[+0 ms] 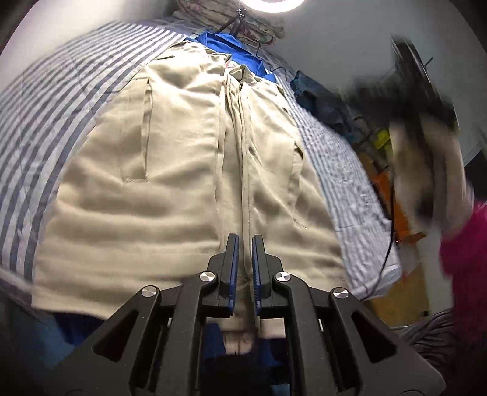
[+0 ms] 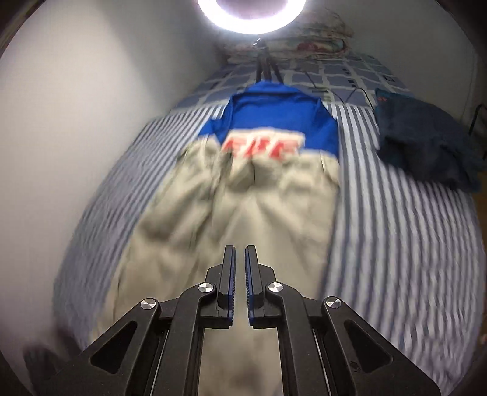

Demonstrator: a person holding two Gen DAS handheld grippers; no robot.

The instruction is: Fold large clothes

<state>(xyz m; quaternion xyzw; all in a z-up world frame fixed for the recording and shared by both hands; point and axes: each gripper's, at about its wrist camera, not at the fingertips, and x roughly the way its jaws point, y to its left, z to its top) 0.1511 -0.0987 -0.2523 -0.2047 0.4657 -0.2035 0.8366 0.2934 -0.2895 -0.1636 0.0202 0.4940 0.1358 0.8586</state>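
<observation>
1. On the left of the bed, a white wall (image 2: 76,121) runs along the striped bedsheet (image 2: 395,228), and the sheet's stripes show on both sides of the clothes.
2. Centre of the bed, the beige trousers (image 1: 170,170) lie spread flat, waistband at the far end, legs running toward the near edge.
3. Under them, at the far end, a blue shirt (image 2: 274,112) with red lettering peeks out, partly covered by the trousers.
4. At the near edge, the left gripper (image 1: 244,240) has its 2 fingers set narrowly apart, with a fold of the trousers running up between them; it looks pinched on the cloth.
5. Over the near half of the trousers, the right gripper (image 2: 239,252) hangs with its fingers close together and only a thin gap, nothing seen between them; the view is motion-blurred.
6. Far centre, a ring light (image 2: 252,15) glows above folded floral bedding (image 2: 319,36).
7. On the right of the bed, a dark blue garment (image 2: 426,146) lies crumpled, well apart from the trousers.
</observation>
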